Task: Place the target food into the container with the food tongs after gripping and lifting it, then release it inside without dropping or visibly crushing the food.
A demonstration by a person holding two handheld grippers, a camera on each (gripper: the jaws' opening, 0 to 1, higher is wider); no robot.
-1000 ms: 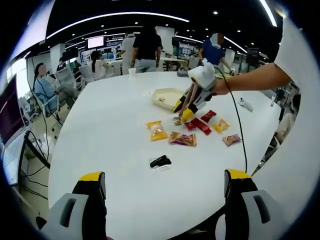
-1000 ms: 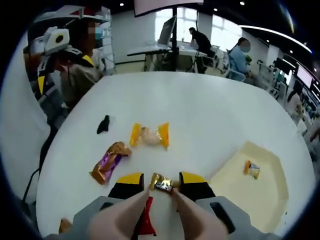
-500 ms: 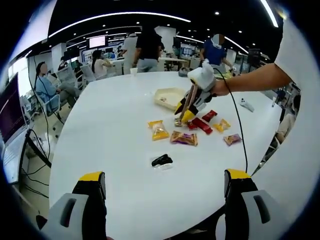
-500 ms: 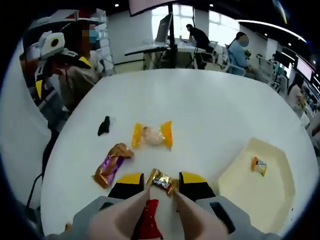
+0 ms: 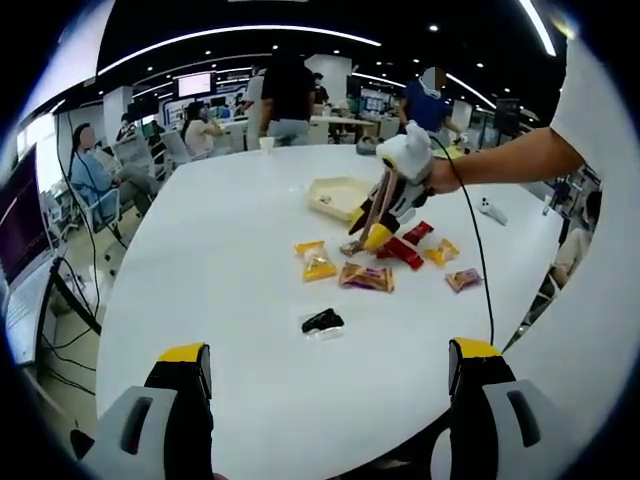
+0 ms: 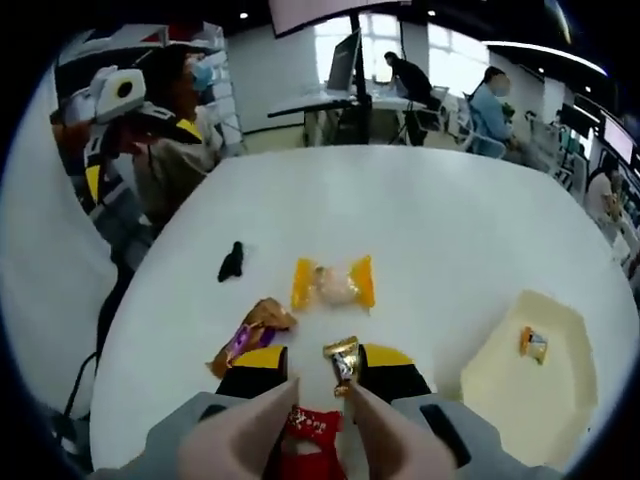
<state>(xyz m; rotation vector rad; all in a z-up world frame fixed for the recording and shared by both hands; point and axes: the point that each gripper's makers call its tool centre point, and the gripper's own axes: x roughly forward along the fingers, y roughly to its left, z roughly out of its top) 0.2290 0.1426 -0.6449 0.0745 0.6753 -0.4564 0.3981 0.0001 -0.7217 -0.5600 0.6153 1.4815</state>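
A: Where is the target food?

B: In the right gripper view, a small gold-and-dark foil-wrapped candy (image 6: pixel 343 362) sits pinched between the tips of the pale beige food tongs (image 6: pixel 372 437), which the right gripper (image 6: pixel 322 372) squeezes between its yellow-tipped jaws. The candy is clear of the round white table (image 6: pixel 430 230).

A: So that gripper is closed?

B: Closed onto the tongs, and the tongs onto the candy. In the left gripper view the same gripper (image 5: pixel 370 226) hangs over the wrappers, held by a person's bare arm (image 5: pixel 500 158), with the candy (image 5: pixel 350 247) at the tong tips.

A: And the container?

B: The shallow cream tray (image 6: pixel 530 385) lies on the table to the right of the tongs in the right gripper view, well apart from the candy. One small orange-and-silver wrapped sweet (image 6: pixel 533 344) already lies inside. In the left gripper view the tray (image 5: pixel 335 195) sits just beyond the held candy.

A: What else lies on the table?

B: An orange-ended clear packet with a pale sweet inside (image 6: pixel 333 285), a purple-and-brown wrapped bar (image 6: pixel 247 340) just beside the left jaw, a small black wrapped piece (image 6: pixel 232 262) farther off, and a red packet (image 6: pixel 312 432) beneath the tongs.

A: The left gripper?

B: The left gripper (image 5: pixel 330 385) has its jaws spread wide with nothing between them, over the near edge of the table. In the right gripper view it (image 6: pixel 120 95) appears at the upper left, in front of a seated person.
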